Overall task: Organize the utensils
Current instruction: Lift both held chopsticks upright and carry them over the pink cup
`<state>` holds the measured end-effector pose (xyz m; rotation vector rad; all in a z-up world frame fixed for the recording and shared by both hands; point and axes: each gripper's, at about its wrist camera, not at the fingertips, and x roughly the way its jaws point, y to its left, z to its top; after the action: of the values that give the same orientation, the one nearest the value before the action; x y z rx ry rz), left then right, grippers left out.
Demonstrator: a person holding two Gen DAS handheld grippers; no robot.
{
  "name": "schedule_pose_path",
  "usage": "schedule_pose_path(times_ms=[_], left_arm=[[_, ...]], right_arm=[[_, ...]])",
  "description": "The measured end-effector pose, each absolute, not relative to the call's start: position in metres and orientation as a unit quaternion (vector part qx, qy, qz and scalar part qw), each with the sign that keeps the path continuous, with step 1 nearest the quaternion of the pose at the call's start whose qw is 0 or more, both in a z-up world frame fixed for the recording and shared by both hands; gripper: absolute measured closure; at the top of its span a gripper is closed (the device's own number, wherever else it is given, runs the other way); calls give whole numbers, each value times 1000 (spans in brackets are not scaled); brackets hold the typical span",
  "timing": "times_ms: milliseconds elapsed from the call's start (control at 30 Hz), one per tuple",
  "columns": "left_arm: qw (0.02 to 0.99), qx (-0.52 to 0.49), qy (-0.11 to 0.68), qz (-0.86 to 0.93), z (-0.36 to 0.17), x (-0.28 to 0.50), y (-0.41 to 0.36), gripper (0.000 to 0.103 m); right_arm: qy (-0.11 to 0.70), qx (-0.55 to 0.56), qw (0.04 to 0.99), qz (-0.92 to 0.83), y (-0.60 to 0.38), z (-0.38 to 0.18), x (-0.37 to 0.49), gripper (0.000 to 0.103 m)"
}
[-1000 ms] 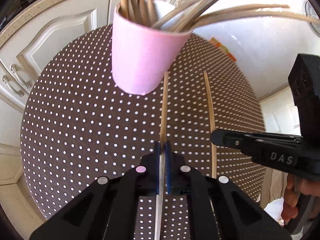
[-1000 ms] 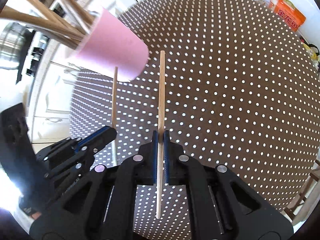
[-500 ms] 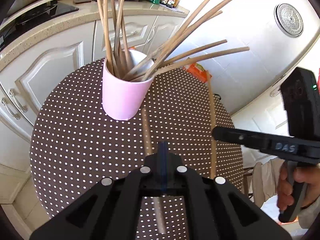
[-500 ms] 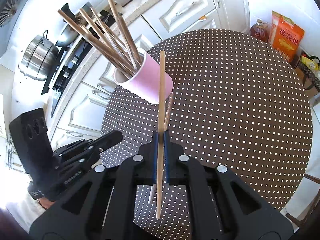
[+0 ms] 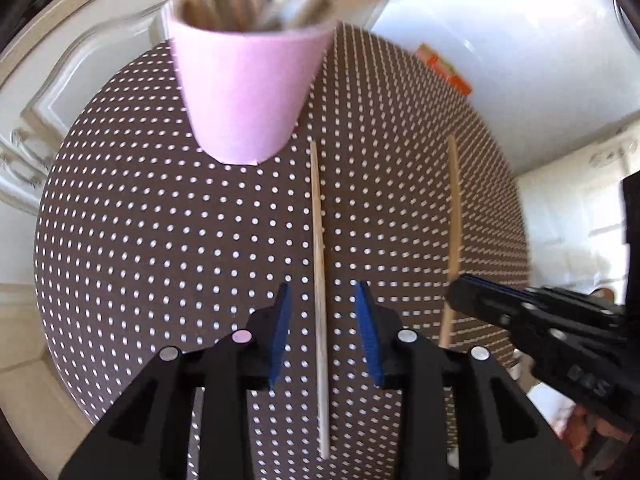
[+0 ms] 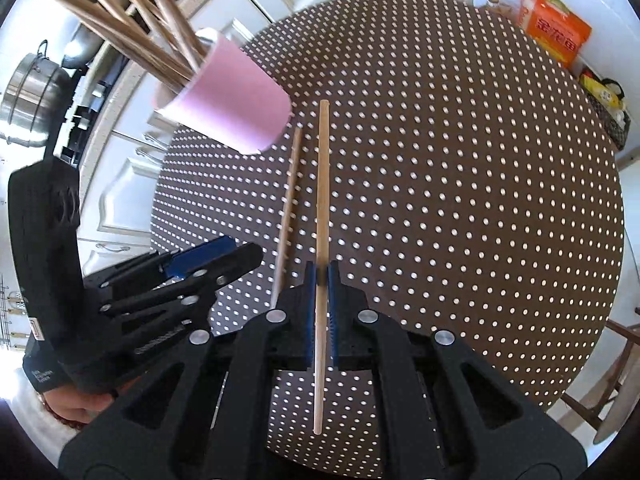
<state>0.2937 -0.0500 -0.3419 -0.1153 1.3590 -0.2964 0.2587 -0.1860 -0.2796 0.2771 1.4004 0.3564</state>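
Observation:
A pink cup [image 5: 244, 80] full of wooden chopsticks stands on the round brown dotted table [image 5: 160, 240]; it also shows in the right wrist view [image 6: 228, 100]. My left gripper [image 5: 322, 340] is open, its blue pads either side of a chopstick [image 5: 318, 240] that lies on the table. My right gripper [image 6: 321, 292] is shut on a second chopstick [image 6: 322, 200], held low over the table and pointing at the cup. The lying chopstick [image 6: 288, 200] is just to its left, beside the left gripper [image 6: 224, 256].
White kitchen cabinets [image 5: 60, 92] curve behind the table. An orange packet [image 6: 556, 32] stands on the floor at the far right. A steel pot [image 6: 32, 92] sits on the counter at the left. A wooden chair [image 6: 616, 368] is beyond the table's right edge.
Both grippers rose with their chopsticks, then came back down to the table. My left gripper has opened and let its chopstick lie on the table. The right stays shut on its chopstick.

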Motion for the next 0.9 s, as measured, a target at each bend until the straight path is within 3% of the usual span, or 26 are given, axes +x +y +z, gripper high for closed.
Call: schedule_pose_path(times_ms=[100,167,267,500,567,633,900], left_arm=[[753,-13,646,-121,-356,299,-67,72],[747,2,656,-109,-364,302,-75,88],[745,21,659,-99,-367,304,-86,95],[742,58,664,-77,-359,309,-107,98],[749,9,656,-94,-353,306,-105,98],[775,-44,615,-139,-334,299,-99,98],[837,-81,508,-186,-267,279,-90,98]], right_arm=[[646,125,736,159,-189,-287,261,97],[649,127,733,160,-191,-291,263,97],[653,129,728,160,-196,-295,265,97],[656,137,722,171,-208,-298,271,97],[649,140,727,175,-211,-294,272,97],[635,145,737,180,-214,-285,273,97],[572,152,781,199,-222,-240,271,97]])
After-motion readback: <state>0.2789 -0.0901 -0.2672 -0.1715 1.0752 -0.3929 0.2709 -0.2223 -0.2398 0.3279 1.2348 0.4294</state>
